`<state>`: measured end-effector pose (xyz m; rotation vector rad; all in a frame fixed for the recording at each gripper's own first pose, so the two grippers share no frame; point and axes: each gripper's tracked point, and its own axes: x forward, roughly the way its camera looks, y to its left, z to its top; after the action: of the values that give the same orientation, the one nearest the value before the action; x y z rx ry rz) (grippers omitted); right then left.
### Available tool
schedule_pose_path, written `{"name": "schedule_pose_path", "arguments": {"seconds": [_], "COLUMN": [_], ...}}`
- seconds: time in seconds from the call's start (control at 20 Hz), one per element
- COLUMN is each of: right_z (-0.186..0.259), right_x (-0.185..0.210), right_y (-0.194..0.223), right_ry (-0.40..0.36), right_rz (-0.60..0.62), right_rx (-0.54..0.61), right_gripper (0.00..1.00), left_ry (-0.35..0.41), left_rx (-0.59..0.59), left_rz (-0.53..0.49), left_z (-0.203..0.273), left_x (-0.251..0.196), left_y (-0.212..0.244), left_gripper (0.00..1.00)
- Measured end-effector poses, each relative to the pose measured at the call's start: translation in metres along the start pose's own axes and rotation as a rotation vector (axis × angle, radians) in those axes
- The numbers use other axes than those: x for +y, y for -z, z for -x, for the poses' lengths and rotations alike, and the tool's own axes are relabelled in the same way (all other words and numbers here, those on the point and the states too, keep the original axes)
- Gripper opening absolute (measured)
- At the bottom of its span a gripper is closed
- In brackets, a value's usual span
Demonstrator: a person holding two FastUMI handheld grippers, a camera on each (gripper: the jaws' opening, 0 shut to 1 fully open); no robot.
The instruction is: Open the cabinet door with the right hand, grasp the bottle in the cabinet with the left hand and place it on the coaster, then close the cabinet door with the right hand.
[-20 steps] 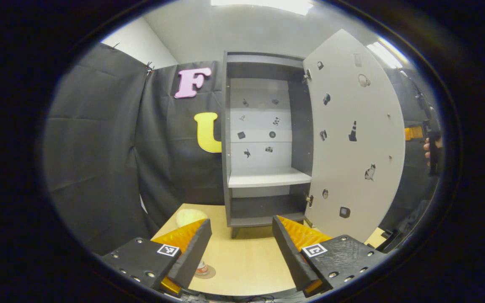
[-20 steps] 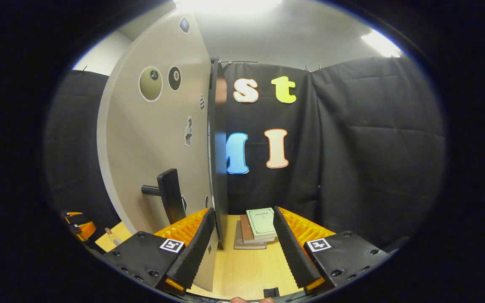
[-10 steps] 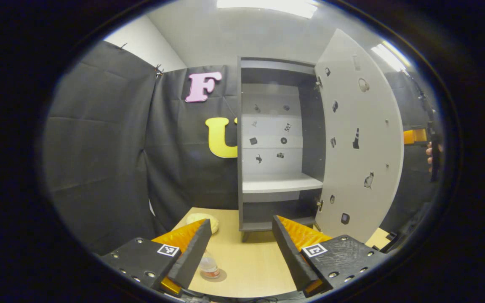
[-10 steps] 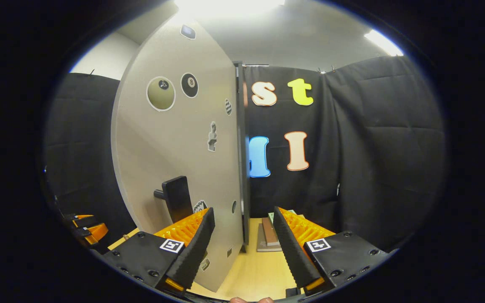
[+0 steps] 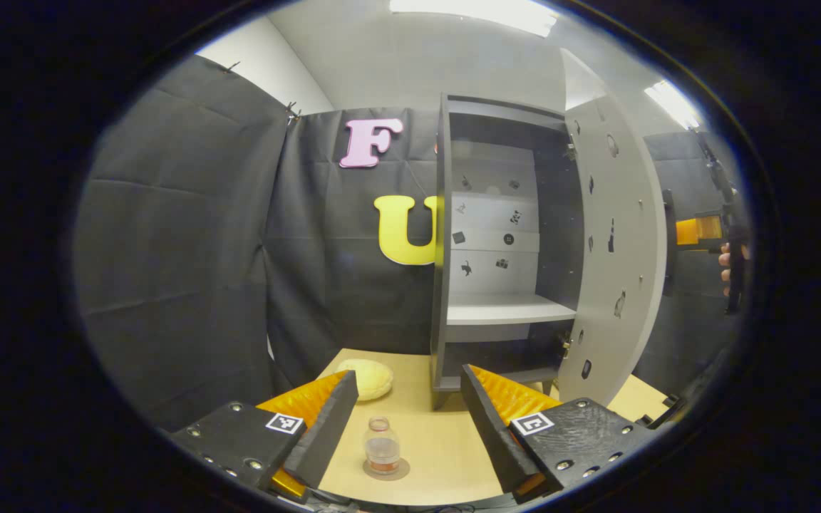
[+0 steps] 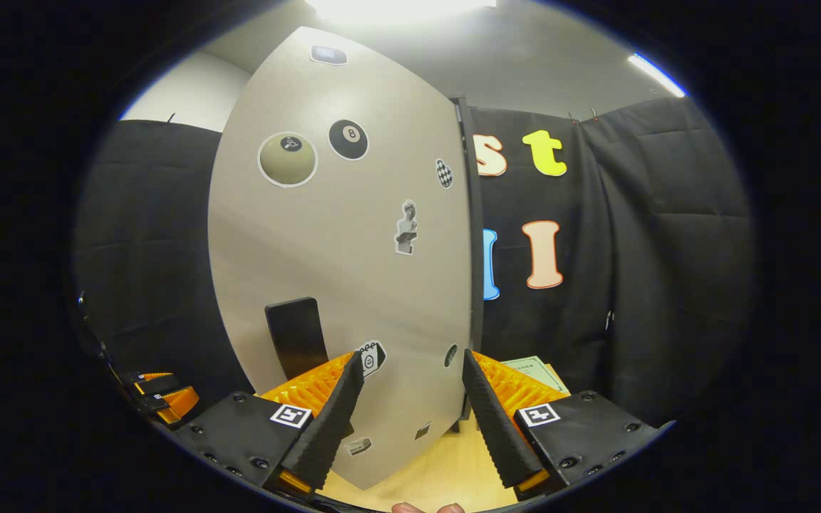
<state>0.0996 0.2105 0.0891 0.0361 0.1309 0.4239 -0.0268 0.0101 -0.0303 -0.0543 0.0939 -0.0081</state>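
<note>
The bottle (image 5: 382,449) stands upright on the coaster (image 5: 386,470) on the table (image 5: 439,456), between the left gripper's (image 5: 409,420) spread fingers. The right gripper (image 6: 409,417), fingers apart, faces the half-open cabinet door (image 6: 353,271) beside its handle (image 6: 296,336).

Black cloth (image 5: 189,249) hangs as the booth's walls around a pale wooden table (image 5: 439,456), with a white wall (image 5: 261,71) and grey ceiling (image 5: 417,57) showing above it, lit by bright ceiling light panels (image 5: 474,11).
</note>
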Motion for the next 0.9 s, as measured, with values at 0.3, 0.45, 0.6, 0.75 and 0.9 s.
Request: {"name": "schedule_pose_path", "arguments": {"seconds": [0.3,0.45,0.6,0.75,0.9], "right_z": [-0.042,-0.055,-0.066,-0.064,-0.056], "right_x": [0.069,0.078,0.096,0.090,0.062], "right_y": [0.009,0.005,0.004,0.006,0.016], "right_ry": [-0.099,-0.157,-0.178,-0.152,-0.088], "right_rz": [0.050,0.022,0.012,0.039,0.089], "right_rx": [0.011,0.018,0.019,0.016,0.026], "right_gripper": [0.90,0.86,0.90,0.90,0.90], "left_ry": [-0.021,-0.024,-0.023,-0.011,0.014], "left_rx": [-0.031,-0.026,-0.030,-0.038,-0.037], "left_rz": [0.000,0.025,0.035,0.070,0.142], "left_z": [-0.012,-0.019,-0.023,-0.030,-0.042], "left_x": [0.039,0.054,0.062,0.067,0.062], "left_y": [-0.006,-0.001,-0.002,0.001,0.004], "left_gripper": [0.90,0.87,0.87,0.87,0.88]}}
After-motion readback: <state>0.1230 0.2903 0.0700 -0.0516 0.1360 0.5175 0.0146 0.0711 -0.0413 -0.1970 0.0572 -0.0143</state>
